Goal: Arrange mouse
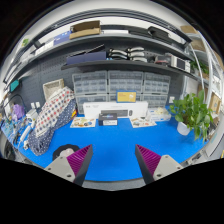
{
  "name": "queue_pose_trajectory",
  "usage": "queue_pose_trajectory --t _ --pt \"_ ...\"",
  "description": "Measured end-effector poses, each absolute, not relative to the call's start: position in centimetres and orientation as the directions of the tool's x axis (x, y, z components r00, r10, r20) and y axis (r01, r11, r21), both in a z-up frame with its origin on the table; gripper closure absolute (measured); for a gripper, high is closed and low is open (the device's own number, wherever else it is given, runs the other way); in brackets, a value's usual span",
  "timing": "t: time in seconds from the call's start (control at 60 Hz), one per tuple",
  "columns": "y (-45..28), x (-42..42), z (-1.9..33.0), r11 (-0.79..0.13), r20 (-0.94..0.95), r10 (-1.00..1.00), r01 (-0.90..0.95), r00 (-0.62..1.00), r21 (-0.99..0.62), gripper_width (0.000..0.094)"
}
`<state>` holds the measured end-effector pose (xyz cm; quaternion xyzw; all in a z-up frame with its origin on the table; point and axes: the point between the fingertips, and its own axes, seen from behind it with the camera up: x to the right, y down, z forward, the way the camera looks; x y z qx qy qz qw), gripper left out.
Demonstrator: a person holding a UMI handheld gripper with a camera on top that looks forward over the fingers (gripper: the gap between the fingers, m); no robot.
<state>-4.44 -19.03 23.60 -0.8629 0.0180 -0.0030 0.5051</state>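
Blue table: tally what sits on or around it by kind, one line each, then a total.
Potted plant: 1
Patterned cloth heap: 1
Dark round object just ahead of the left finger: 1
Small items along the table's far edge: too small to count
Gripper, open, holding nothing: 1
Total: 4

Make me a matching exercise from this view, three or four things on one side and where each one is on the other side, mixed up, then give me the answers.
Things:
1. green leafy potted plant
2. patterned blue, white and red cloth
3. bright blue table mat
4. open gripper with purple pads

Places:
A. draped in a heap beyond the left finger
B. spread flat just ahead of both fingers
C. standing beyond the right finger, at the mat's far side
D. nearest the camera, fingers apart with nothing between them

Pairs: 1-C, 2-A, 3-B, 4-D
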Motion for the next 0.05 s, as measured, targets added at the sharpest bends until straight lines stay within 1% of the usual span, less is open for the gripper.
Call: queue_pose_trajectory --t 0.05 --pt "-19.15 -4.08 23.83 -0.485 -0.017 -0.038 -0.033 0.999 -0.874 0.008"
